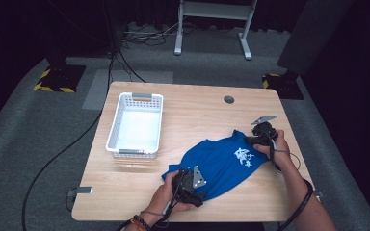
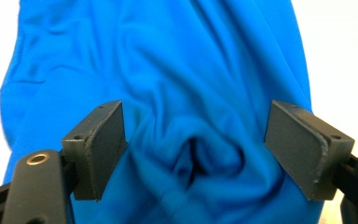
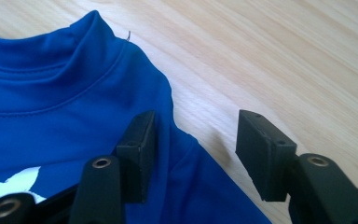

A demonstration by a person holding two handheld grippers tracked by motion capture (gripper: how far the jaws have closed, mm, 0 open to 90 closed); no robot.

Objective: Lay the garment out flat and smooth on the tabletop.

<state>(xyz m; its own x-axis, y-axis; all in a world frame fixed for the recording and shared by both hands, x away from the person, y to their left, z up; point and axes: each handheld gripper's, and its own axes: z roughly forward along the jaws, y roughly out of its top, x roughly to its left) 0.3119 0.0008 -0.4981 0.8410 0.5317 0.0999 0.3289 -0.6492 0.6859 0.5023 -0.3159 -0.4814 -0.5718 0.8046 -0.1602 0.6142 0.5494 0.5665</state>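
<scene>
I see the blue shirt (image 1: pixel 224 163) lying spread on the right half of the wooden table (image 1: pixel 192 115), its white print (image 1: pixel 243 155) facing up near the right end, its collar end toward the right hand. In the left gripper view the cloth (image 2: pixel 168 70) is bunched into folds that gather between the jaws, which stand wide apart over it without pinching it. My left gripper (image 1: pixel 189 185) sits at the shirt's near left edge, held in the left hand (image 1: pixel 166 195), its grey plate (image 1: pixel 198 177) on top. My right gripper (image 1: pixel 260 134) is at the shirt's far right end in the right hand (image 1: pixel 278 147); in the right gripper view its jaws are open wide, one resting on the blue fabric (image 3: pixel 51 107) by the shoulder seam below the collar (image 3: pixel 74 51), the other over bare wood. A white basket (image 1: pixel 136 125) stands on the table's left part, well apart from the shirt. Black cables (image 1: pixel 67 144) trail across the grey floor.
</scene>
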